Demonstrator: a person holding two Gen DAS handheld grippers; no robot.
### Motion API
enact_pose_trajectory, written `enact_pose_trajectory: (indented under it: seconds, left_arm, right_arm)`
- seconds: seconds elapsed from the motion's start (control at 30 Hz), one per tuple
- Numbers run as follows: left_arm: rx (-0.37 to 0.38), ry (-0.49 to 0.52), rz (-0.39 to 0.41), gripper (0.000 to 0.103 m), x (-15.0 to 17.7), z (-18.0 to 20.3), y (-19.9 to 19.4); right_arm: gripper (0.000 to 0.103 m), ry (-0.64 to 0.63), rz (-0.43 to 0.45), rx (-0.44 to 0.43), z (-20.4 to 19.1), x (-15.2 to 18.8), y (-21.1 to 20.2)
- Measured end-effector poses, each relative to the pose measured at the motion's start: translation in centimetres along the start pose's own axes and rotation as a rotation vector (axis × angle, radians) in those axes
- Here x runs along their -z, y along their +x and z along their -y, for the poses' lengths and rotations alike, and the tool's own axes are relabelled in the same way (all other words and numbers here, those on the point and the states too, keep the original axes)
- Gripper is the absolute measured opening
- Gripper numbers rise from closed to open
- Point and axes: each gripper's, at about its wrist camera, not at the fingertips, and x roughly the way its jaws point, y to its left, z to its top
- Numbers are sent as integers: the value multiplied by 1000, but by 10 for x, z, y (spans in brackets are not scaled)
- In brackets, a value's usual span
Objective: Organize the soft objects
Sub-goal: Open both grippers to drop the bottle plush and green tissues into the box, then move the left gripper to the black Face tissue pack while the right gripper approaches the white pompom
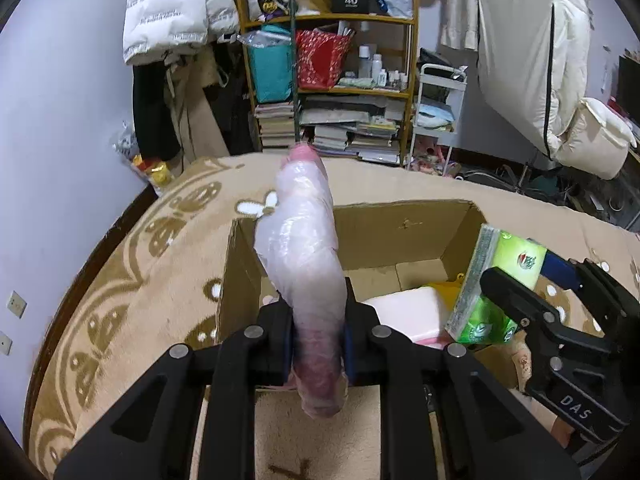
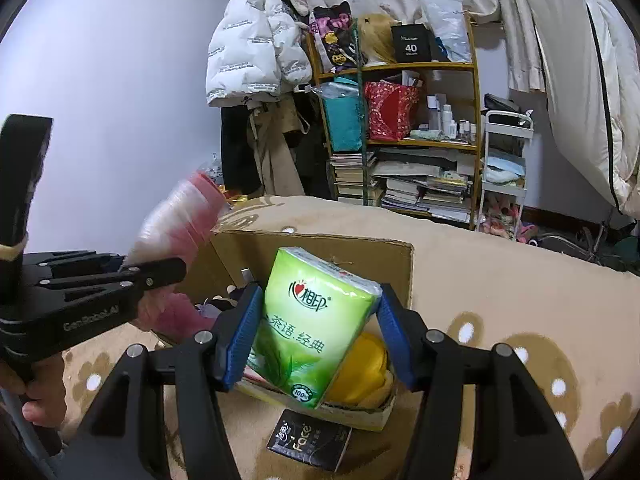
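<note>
The green tissue pack (image 2: 316, 320) between the right fingers reads "心相印" and "100%". Below them, a black pack (image 2: 309, 438) says "Face". The shelf's black box (image 2: 411, 45) shows "40".

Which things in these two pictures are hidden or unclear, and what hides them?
- Left wrist view: the pink plastic-wrapped bundle covers part of the cardboard box floor; its contents stay unreadable through the wrap.
- Right wrist view: the green tissue pack hides most of the yellow item behind it.
- Right wrist view: the black packet has small, partly unreadable print.

Plastic-wrapped pink roll (image 1: 306, 264) and green tissue pack (image 2: 316, 320) held over the open cardboard box (image 1: 400, 228)
</note>
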Motion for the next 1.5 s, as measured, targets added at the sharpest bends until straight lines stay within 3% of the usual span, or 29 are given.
enact_pose_trajectory:
  seconds: [0.2,0.43,0.6,0.67,0.77,1.0,1.23,1.5]
  left_arm:
    - [-5,1,-44,21,4,-1,10]
    - [-27,12,-32,26,6,-2,4]
    - [-43,10,-23,39,7,-4,-1]
    - [-31,6,-22,49,6,-5,-2]
    - [-25,-3,-18,53,7,-7,-4]
    - [-38,18,-18,70,10,-3,-12]
    - [-43,35,5,95,14,5,-30]
    - [-1,84,-30,96,24,27,-40]
  right_arm:
    - [63,-21,-12,8,-4,3,8]
    - [65,-37,-18,14,-6,1,8]
    - [80,-26,-12,24,-4,0,6]
    - [82,-15,-10,26,-2,-1,6]
    - [84,3,-16,21,2,-1,4]
    - [99,59,-6,31,15,-6,-11]
    - [103,116,0,31,31,-9,-38]
    - [103,233,-80,34,50,3,-53]
